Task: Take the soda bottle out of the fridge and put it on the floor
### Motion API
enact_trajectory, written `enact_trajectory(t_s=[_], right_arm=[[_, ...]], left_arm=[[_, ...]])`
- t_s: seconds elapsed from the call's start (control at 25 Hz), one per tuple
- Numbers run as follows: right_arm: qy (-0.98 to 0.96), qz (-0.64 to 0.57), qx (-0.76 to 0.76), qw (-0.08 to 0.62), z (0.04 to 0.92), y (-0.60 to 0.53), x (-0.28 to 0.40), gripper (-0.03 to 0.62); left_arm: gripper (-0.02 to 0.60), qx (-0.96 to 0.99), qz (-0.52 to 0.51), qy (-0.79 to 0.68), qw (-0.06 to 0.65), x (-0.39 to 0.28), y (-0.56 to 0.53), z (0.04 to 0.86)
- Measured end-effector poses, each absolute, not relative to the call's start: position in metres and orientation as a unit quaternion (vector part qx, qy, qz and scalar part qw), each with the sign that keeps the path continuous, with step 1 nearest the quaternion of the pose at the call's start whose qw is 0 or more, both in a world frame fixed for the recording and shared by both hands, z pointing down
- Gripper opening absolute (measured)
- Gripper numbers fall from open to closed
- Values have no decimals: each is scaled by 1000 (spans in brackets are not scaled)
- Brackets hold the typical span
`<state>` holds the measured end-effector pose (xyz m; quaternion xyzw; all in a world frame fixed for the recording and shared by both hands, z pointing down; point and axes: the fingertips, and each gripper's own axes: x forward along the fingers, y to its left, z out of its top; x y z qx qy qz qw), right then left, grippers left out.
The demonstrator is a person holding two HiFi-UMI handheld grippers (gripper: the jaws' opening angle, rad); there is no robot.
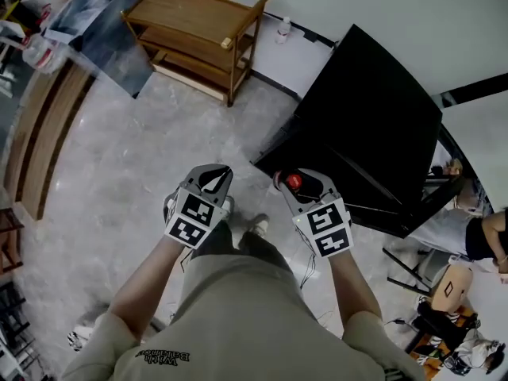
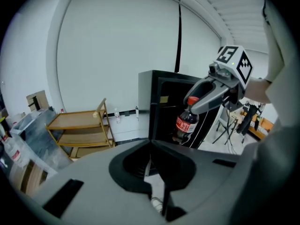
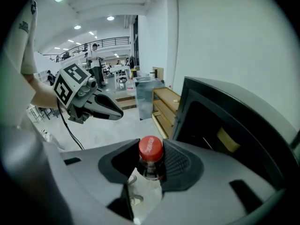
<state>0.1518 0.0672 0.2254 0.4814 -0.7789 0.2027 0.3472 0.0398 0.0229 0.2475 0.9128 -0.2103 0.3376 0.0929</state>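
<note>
Here the right claw (image 3: pixel 149 162) clamps the soda bottle (image 2: pixel 186 123) by its neck, aloft beside the fridge (image 1: pixel 373 125). The left claw (image 2: pixel 151 146) is clenched, empty. Best lowered upright (grip unrelaxed) until its base meets the floor (image 1: pixel 143 161).

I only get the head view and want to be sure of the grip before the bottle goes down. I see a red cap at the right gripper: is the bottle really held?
Observer: Yes. The right gripper view shows the right gripper closed on the bottle at its neck, just under the cap.
Operator: Is its body out of the fridge?
Observer: In the left gripper view it hangs free below the jaws, red label showing, in front of the open fridge.
Operator: And the left gripper?
Observer: The left gripper has its jaws together, with nothing between them.
</note>
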Motion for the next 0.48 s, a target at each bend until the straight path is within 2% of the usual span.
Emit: enact_trajectory(t_s=[0.48], right_arm=[[-836, 144, 352, 396, 260, 2, 55, 129]], left_arm=[[11, 875, 364, -297, 113, -49, 1, 264]])
